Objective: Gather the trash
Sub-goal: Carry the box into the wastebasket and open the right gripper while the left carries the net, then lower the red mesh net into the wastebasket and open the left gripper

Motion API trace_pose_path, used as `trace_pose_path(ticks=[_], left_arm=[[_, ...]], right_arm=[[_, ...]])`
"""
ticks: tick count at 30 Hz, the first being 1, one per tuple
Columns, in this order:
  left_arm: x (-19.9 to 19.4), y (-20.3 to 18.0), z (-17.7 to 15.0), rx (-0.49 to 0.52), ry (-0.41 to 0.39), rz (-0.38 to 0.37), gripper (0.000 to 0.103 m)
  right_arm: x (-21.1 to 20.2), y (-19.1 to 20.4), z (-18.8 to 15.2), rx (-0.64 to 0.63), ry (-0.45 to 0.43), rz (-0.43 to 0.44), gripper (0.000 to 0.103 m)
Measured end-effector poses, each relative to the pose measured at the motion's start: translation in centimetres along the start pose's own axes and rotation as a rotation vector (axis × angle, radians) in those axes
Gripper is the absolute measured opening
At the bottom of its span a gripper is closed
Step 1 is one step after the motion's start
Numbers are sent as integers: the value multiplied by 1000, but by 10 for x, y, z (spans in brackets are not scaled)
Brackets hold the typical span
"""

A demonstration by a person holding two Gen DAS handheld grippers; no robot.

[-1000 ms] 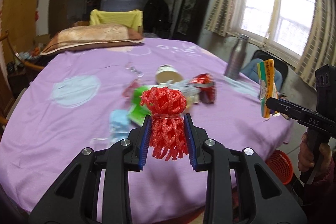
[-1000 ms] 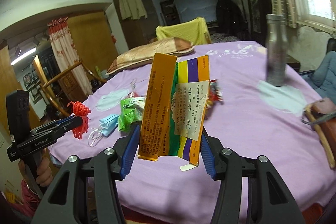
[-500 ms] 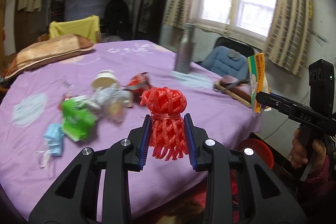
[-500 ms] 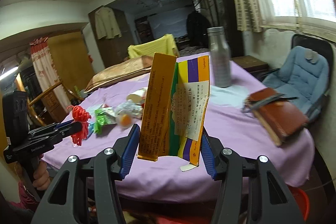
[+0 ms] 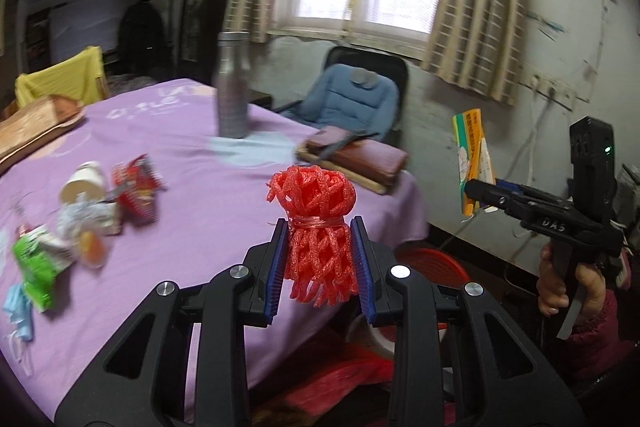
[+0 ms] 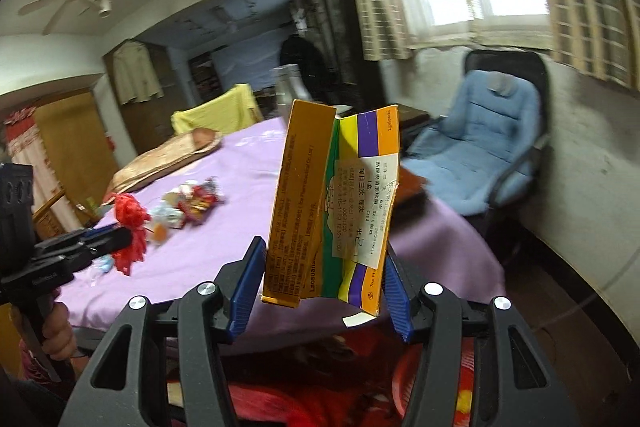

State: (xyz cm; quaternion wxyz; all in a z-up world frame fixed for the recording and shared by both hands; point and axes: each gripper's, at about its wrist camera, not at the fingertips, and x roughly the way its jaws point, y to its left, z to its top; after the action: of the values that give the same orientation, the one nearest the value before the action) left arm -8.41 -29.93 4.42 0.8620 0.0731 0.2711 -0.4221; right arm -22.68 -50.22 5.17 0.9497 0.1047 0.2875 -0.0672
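Note:
My left gripper point(image 5: 319, 259) is shut on a red foam fruit net point(image 5: 316, 227), held up past the table's near corner. My right gripper point(image 6: 320, 275) is shut on a flattened orange, yellow and purple medicine box point(image 6: 332, 203) with a white label. In the left wrist view the right gripper point(image 5: 480, 191) shows at the right with the box point(image 5: 472, 159) upright in it. In the right wrist view the left gripper point(image 6: 116, 239) holds the net point(image 6: 130, 227) at the left. A red basket point(image 5: 432, 271) stands on the floor below the table's corner, partly hidden by the grippers.
The purple-clothed table point(image 5: 192, 155) bears a paper cup point(image 5: 82, 183), a red wrapper point(image 5: 136, 187), a green packet point(image 5: 34, 267), a blue face mask point(image 5: 16, 311), a steel bottle point(image 5: 232, 87) and a brown wallet point(image 5: 360, 159). A blue padded chair point(image 5: 352, 99) stands by the window wall.
Both grippers have swung to the right along the table's edge with the net and the box still held. The trash pile has slid to the left; the chair, wall and red basket came into view.

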Motion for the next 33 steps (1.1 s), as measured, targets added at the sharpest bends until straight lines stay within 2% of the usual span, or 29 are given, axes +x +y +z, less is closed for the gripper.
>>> trace_pose_path(ticks=[5, 11, 14, 15, 16, 18, 27, 33], left_arm=[[20, -28, 3, 43, 29, -63, 32], [55, -60, 1, 89, 100, -119, 32], [69, -73, -1, 106, 128, -139, 32], [73, -77, -2, 115, 140, -148, 32], [77, -80, -3, 124, 149, -155, 32], [88, -90, -6, 146, 170, -171, 32], [142, -137, -17, 221, 275, -259, 32], [181, -168, -28, 264, 345, -310, 32]], right_arm=[[-4, -49, -25, 71, 45, -106, 56], [13, -106, -67, 182, 151, -187, 58], [34, -120, -90, 193, 245, -224, 70], [41, -125, -97, 195, 270, -235, 80], [45, -129, -103, 201, 284, -244, 83], [45, -139, -109, 229, 276, -250, 83], [-4, -181, -99, 378, 81, -246, 84], [-19, -190, -95, 399, 42, -255, 84]])
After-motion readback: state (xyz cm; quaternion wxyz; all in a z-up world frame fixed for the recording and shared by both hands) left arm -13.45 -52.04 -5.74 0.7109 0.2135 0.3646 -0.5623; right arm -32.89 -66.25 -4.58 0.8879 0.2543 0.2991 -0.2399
